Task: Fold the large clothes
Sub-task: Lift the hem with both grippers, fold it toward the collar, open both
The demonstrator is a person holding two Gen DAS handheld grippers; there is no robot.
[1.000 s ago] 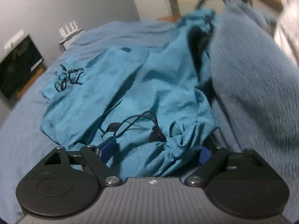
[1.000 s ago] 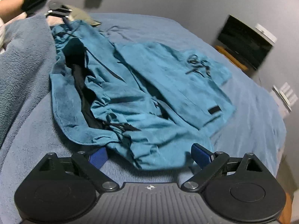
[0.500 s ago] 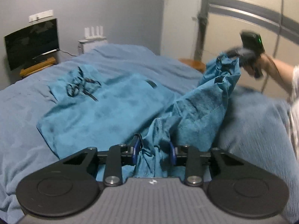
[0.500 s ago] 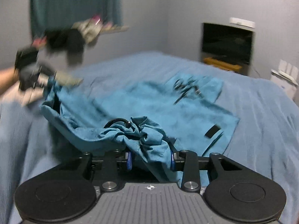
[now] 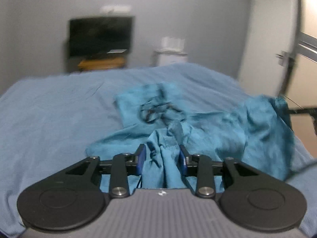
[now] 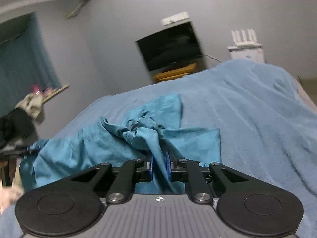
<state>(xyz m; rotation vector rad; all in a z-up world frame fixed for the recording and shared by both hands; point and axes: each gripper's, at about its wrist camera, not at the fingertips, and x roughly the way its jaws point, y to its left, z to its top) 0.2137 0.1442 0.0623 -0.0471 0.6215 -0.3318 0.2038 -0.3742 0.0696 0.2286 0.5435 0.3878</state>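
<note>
Teal garment (image 5: pixel 218 130) cloth fills both claws. In the left wrist view, the left claw (image 5: pixel 162 159) grips a thick bunched fold between its blue pads (image 5: pixel 141 159), which press into the cloth from either side; its jaws have just eased a little wider apart around that bundle. In the right wrist view, the right claw (image 6: pixel 159 166) pinches a thinner ridge of the same garment (image 6: pixel 111 144) between its pads (image 6: pixel 151 166), which stand close together; its jaws have just been closing on it.

From each claw the cloth runs forward and spreads, wrinkled, over the blue bed (image 5: pixel 49 109), with part lifted off the cover and part lying flat farther out. A black drawstring (image 5: pixel 150 113) lies tangled on the flat part in the left view. At the right edge of that view the garment's far corner is drawn up to the dark tip of the other claw; likewise, at the left edge of the right view the cloth stretches to the left claw (image 6: pixel 13 150).

Beyond the bed stand a dark television (image 6: pixel 170 45) on a wooden stand (image 6: pixel 176 71), a white router (image 6: pixel 244 39) and grey walls. Both views are blurred.
</note>
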